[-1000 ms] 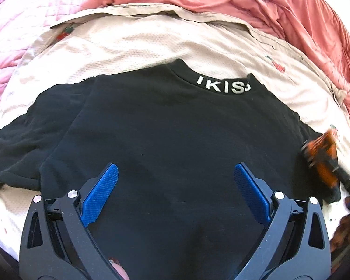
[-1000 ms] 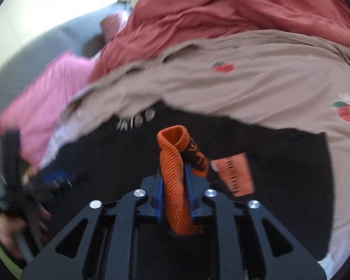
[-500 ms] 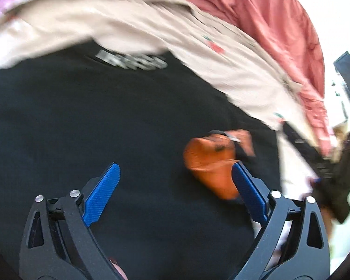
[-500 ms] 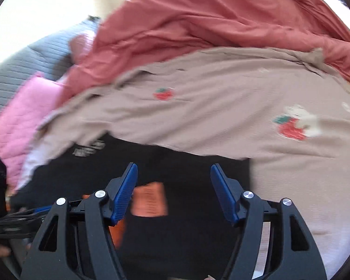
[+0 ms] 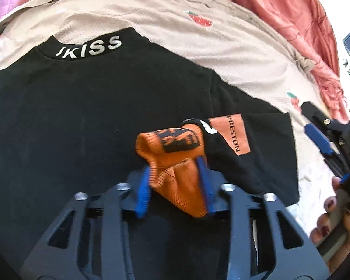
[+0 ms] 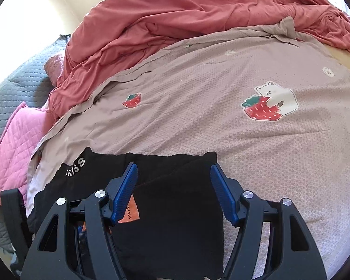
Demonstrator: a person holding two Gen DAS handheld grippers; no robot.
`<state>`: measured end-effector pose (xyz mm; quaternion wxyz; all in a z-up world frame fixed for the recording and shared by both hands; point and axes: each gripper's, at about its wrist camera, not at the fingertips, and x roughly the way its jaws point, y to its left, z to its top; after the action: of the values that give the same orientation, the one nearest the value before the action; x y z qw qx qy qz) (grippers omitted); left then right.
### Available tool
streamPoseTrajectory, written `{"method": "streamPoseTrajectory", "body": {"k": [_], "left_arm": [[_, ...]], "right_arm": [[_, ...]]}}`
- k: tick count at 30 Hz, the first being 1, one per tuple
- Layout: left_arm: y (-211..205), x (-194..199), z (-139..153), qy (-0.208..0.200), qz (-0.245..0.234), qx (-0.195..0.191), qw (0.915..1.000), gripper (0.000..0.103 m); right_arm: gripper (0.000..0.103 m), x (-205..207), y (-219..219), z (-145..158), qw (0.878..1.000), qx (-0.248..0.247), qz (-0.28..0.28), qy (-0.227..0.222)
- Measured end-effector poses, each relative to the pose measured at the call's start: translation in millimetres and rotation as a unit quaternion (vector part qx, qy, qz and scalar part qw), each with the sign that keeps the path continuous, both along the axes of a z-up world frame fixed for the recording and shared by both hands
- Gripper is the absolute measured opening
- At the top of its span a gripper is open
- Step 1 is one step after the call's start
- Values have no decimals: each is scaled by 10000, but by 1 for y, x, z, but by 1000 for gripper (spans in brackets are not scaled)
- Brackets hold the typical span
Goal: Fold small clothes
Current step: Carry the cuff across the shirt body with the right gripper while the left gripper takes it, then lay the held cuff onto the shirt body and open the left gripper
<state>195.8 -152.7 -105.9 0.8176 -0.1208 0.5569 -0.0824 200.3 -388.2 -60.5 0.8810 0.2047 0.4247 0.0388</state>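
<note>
Beige bedding [image 6: 198, 126] printed with strawberries and a bear covers the bed in front of us, with a rumpled red blanket [image 6: 198, 16] bunched along its far side and a pink quilted pillow [image 6: 14, 140] off to the left in the right wrist view.

We have a black T-shirt [image 5: 93, 107] spread flat on the bedding, its collar lettered "JKISS" pointing away from us and an orange "PRESTON" label [image 5: 233, 133] showing on its right sleeve.

Our left gripper [image 5: 176, 186] is clamped on an orange sock [image 5: 175, 161] with black lettering; the 2 blue pads press its sides, and the folded cuff end rises above the fingers, over the right half of the shirt.

Our right gripper [image 6: 173, 193] holds nothing, its 2 blue pads spread wide above the shirt's right sleeve area. In the left wrist view we see it at the right edge, apart from the sock, with our right hand [image 5: 331, 224] wrapped around its handle.
</note>
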Motion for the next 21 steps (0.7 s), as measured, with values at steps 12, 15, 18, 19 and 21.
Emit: {"method": "streamPoseTrajectory", "body": {"k": [12,15,18,19,21], "left_arm": [[141,-12,70,-1196,941,-554,9868,13],[178,-15,74,-1339,1267,-369,9822,12],[208,-16,67,-1317,1516,-394,9788,5],[216,-17,65,-1335,1561,-384,9779,4],[232,-19,58,-1263,1618,-355,9781,4]], "right_arm": [[64,0,37,4,9975,108,651,-244],[64,-1,56,1,9952,56,947,-243],[66,-4,78,-1,9913,-80,1291,-240],[66,-5,86,-1,9897,-166,1394,-263],[66,-8,97,-2,9867,-289,1573,-305]]}}
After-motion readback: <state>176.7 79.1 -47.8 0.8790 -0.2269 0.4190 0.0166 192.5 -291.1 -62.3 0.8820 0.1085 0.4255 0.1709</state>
